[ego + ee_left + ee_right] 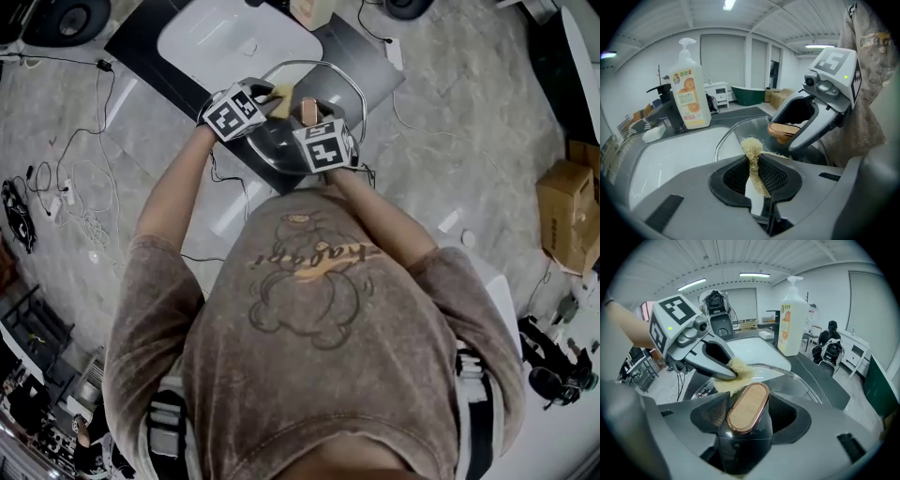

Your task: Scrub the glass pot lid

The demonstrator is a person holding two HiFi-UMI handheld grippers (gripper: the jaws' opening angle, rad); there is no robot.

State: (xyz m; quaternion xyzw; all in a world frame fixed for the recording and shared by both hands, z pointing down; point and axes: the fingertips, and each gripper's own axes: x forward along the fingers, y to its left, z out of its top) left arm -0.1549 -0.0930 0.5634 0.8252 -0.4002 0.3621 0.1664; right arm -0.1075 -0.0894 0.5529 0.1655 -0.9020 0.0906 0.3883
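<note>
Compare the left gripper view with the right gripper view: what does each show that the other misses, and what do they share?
Left gripper view only: a green tub at the back, and the right hand-held gripper seen from outside. Right gripper view only: a seated person in the background, and the left hand-held gripper from outside, its scrubber against the glass lid. Both: the lid, its copper-rimmed handle clamped by the right jaws, the scrubber pinched by the left, the soap bottle and the white sink.
</note>
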